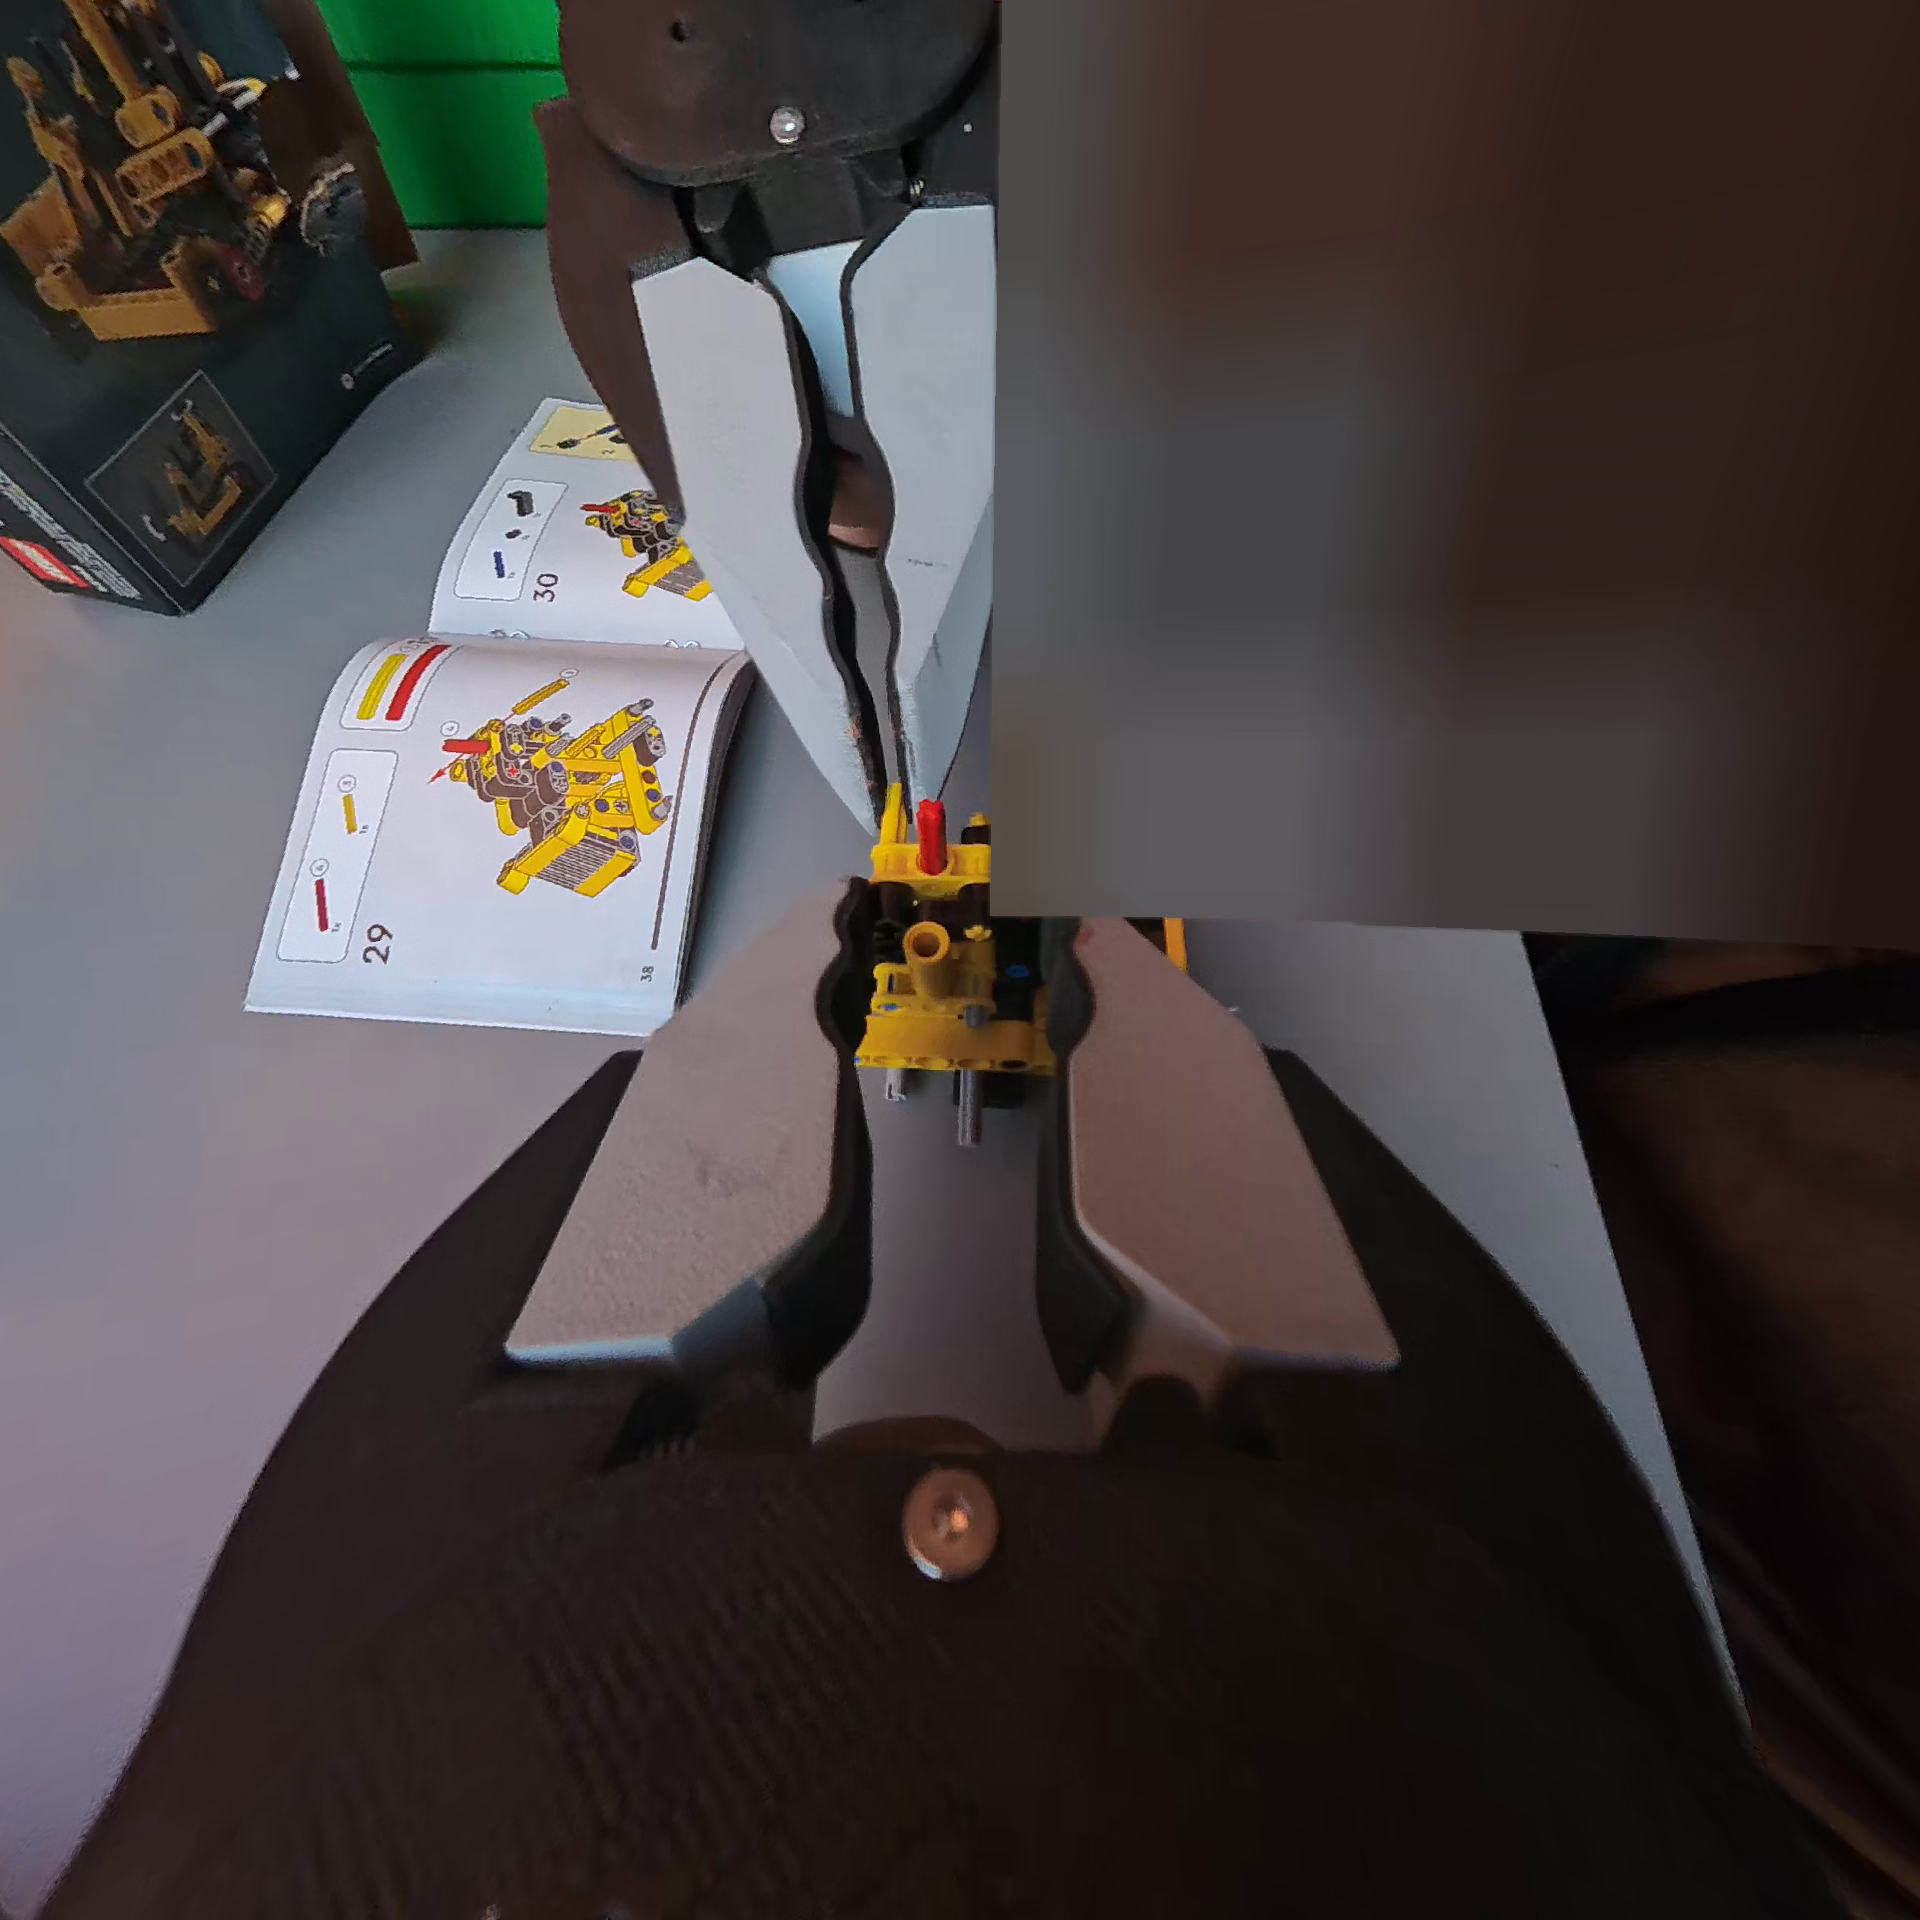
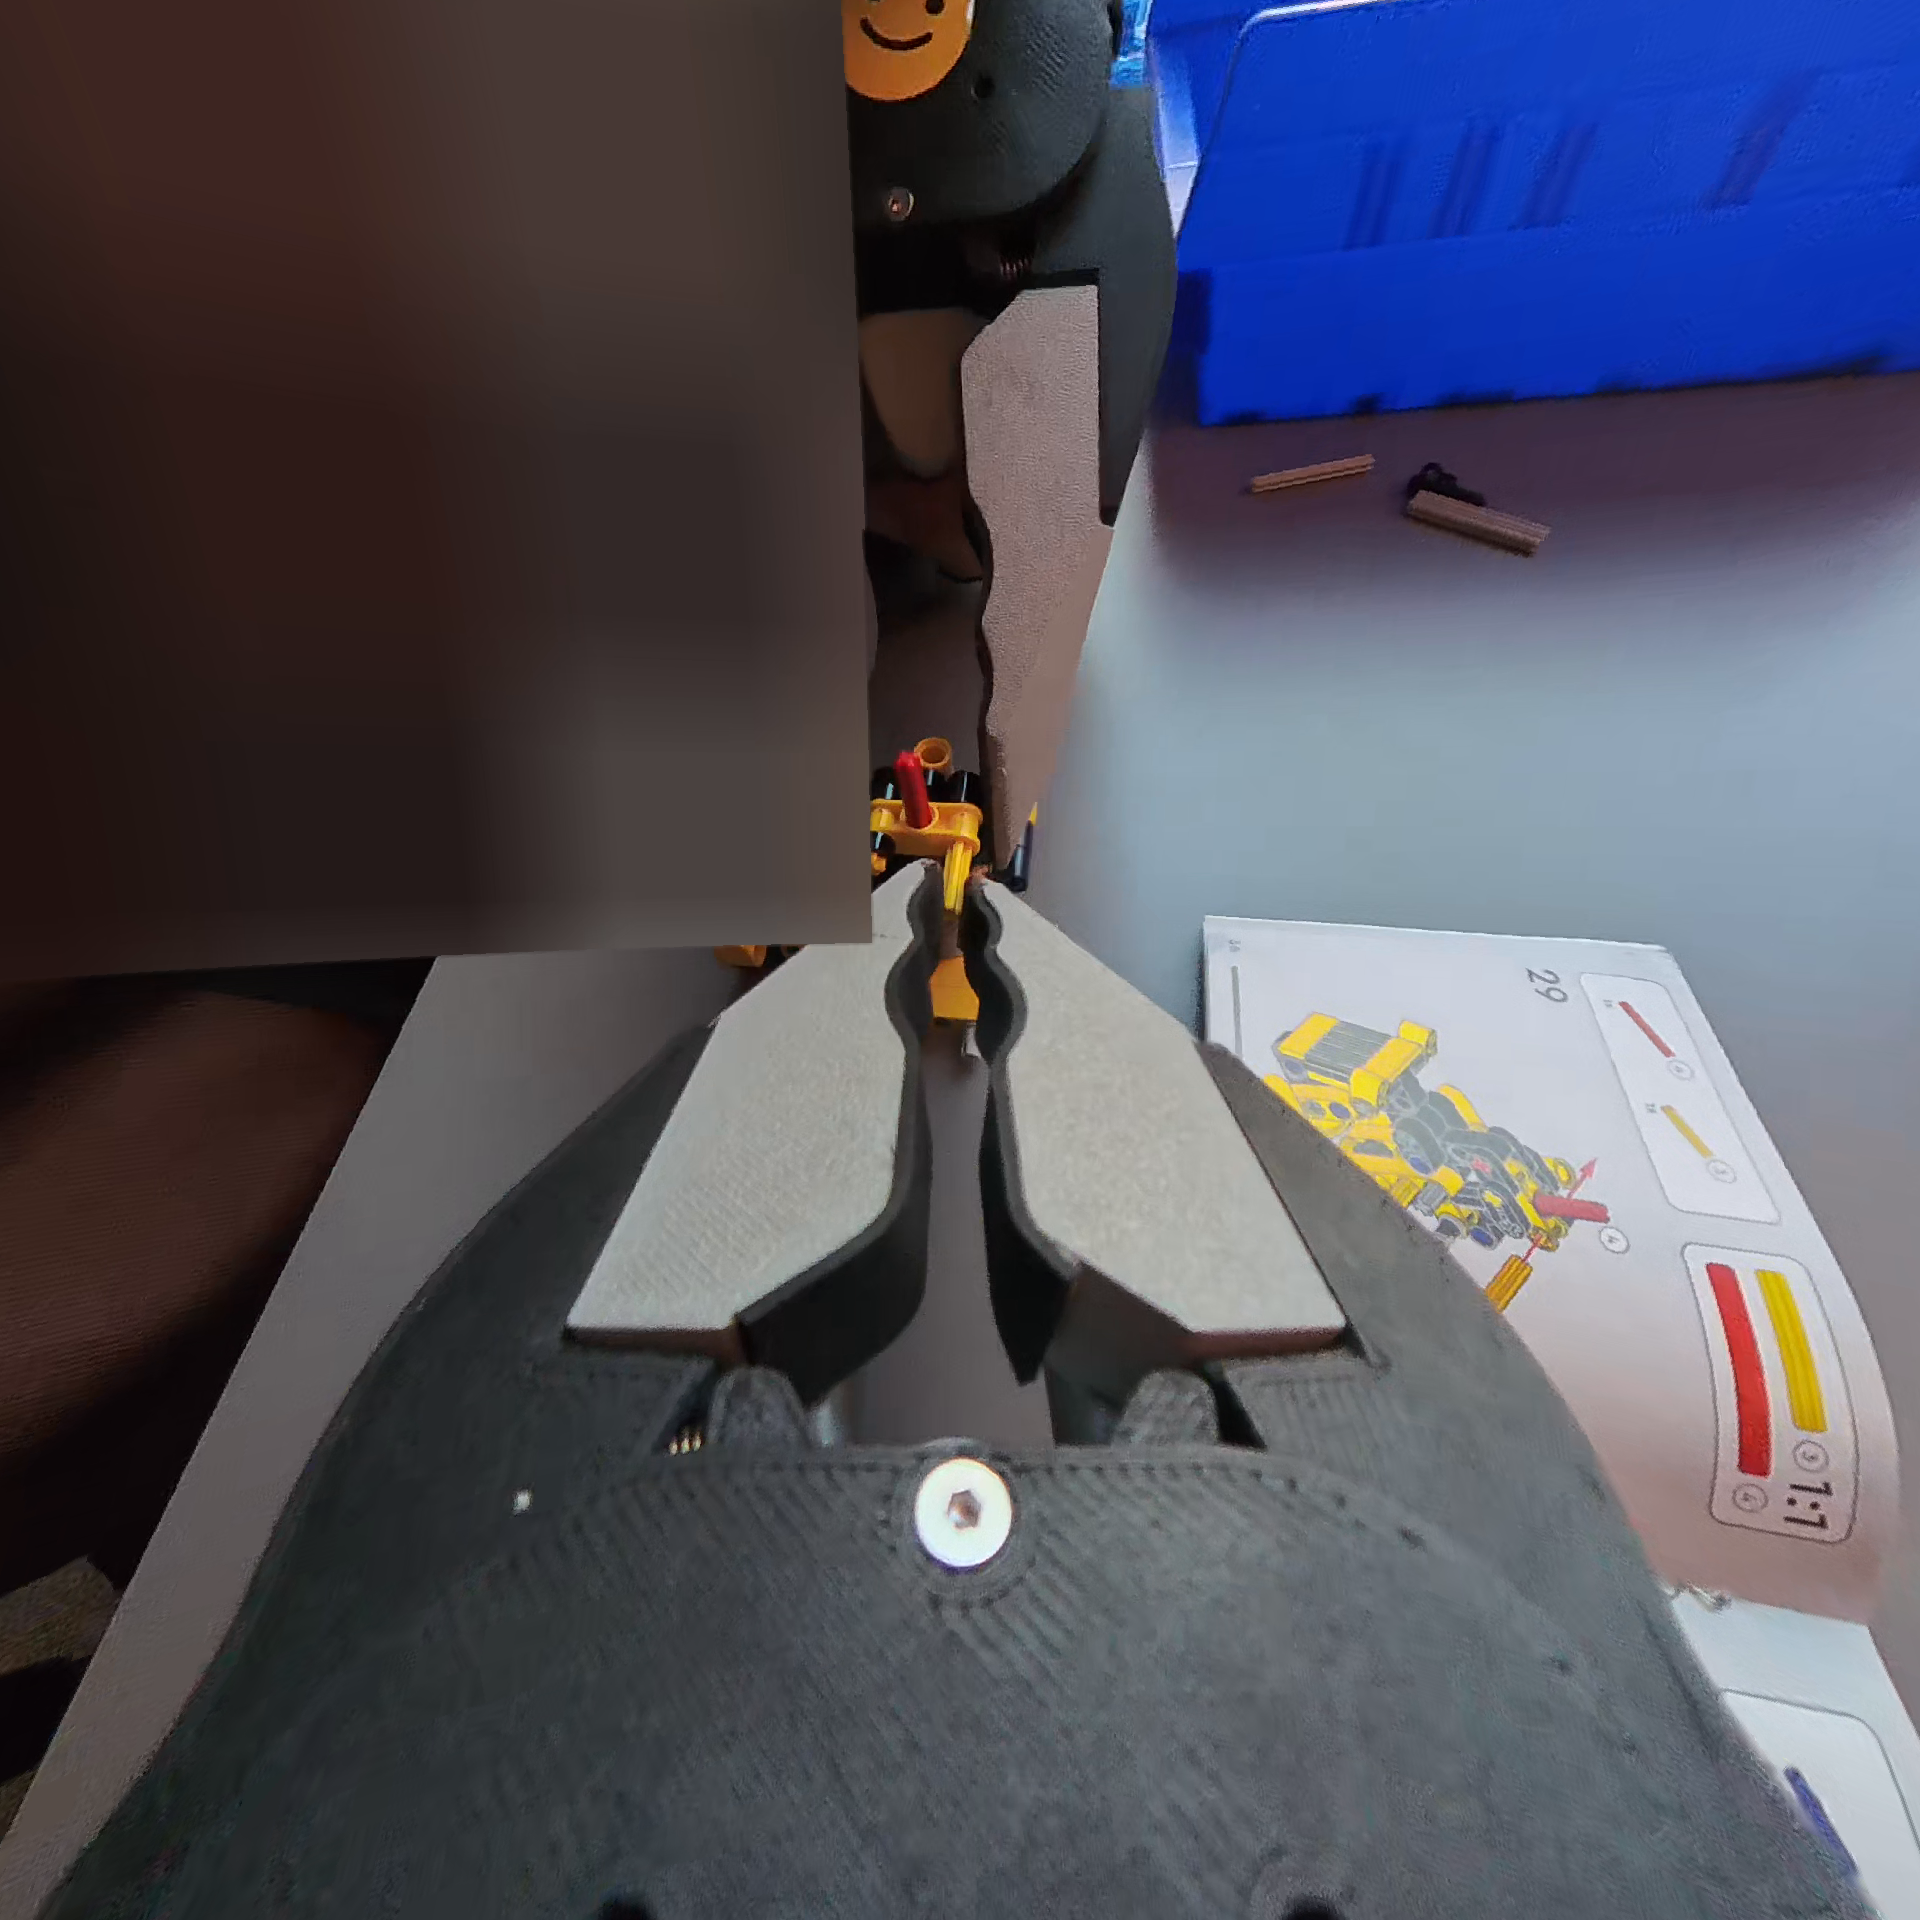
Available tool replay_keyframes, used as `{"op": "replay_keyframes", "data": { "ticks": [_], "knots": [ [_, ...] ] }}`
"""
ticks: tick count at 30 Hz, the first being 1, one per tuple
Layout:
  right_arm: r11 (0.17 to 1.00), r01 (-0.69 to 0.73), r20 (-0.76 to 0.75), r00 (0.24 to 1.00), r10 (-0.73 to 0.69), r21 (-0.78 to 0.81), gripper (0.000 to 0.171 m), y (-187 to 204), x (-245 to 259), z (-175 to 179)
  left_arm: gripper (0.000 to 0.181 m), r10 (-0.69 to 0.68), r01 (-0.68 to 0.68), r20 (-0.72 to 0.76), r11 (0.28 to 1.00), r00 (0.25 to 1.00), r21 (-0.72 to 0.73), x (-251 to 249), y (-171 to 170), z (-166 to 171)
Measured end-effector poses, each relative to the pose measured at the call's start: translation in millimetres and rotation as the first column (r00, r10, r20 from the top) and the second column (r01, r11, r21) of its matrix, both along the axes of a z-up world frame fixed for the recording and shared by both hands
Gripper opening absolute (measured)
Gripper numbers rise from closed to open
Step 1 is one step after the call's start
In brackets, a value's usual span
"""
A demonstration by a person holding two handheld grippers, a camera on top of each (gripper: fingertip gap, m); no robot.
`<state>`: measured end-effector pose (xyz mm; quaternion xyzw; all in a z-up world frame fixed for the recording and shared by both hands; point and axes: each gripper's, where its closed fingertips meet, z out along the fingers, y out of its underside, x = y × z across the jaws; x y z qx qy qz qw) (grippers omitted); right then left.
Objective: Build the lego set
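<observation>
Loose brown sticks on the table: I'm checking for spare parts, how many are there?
2. One thin brown stick lies before the blue plastic bin; one thicker brown stick to its right. The blurred patch may hide more.

The left gripper (image 1: 951,997) clamps the yellow lego model (image 1: 940,997) from both sides. From the far side the right gripper (image 1: 902,805) pinches a yellow axle (image 1: 891,805) beside the model's red axle (image 1: 930,836). An open instruction booklet (image 1: 488,831) and the set's box (image 1: 177,291) lie left on the grey bench (image 1: 156,1143).

A grey table (image 1: 208,1195) (matte, evenly lit) before a green backdrop (image 1: 447,114).
</observation>
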<state>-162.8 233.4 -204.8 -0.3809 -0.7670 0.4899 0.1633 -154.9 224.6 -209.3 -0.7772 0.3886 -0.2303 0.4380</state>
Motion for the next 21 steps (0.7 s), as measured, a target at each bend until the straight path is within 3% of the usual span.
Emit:
{"op": "replay_keyframes", "data": {
  "ticks": [12, 21],
  "knots": [
    [0.987, -0.103, -0.040, 0.993, 0.109, 0.124, 0.000, -8.4, 6.3, 0.3, 0.029, -0.062, 0.061, -0.008, 0.998, 0.998, -0.008, 9.7, -6.0, 0.0],
    [0.994, -0.087, -0.042, 0.995, 0.089, 0.064, 0.003, -6.4, 7.0, 1.3, 0.031, -0.049, 0.049, 0.029, 0.999, 0.998, 0.005, 7.5, -4.1, -0.1]
  ]
}}
